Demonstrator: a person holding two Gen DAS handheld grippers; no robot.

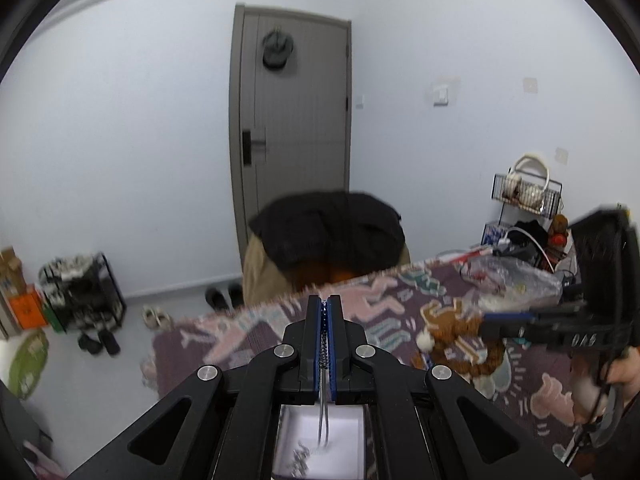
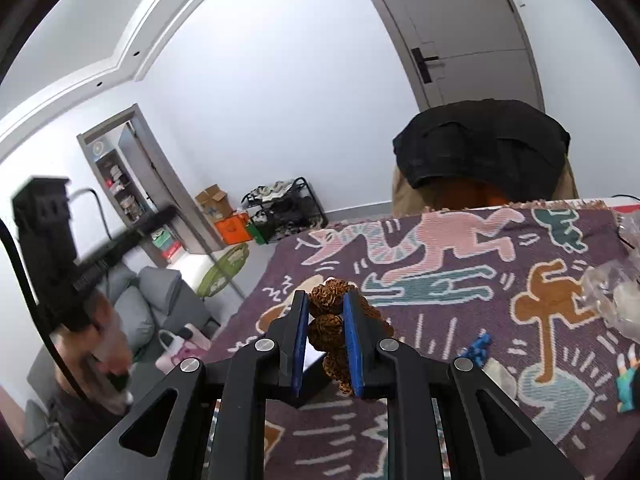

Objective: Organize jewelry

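Note:
My left gripper (image 1: 324, 301) is shut on a thin silver chain (image 1: 325, 356) that hangs down over a white box (image 1: 344, 428) below the fingers; small silver pieces (image 1: 302, 456) lie in the box. My right gripper (image 2: 326, 300) is shut on a bracelet of knobbly brown beads (image 2: 326, 330), held above the patterned cloth (image 2: 460, 280). In the left wrist view the right gripper (image 1: 486, 322) shows at the right with the brown bead bracelet (image 1: 452, 332) in its tip. The left gripper's body (image 2: 52, 240) shows blurred at the left of the right wrist view.
A purple cloth with cartoon figures (image 1: 248, 332) covers the table. A clear plastic bag (image 1: 516, 280) and a wire rack (image 1: 526, 192) stand at the table's far right. A small blue item (image 2: 478, 346) lies on the cloth. A chair with a black jacket (image 1: 328, 232) stands behind the table.

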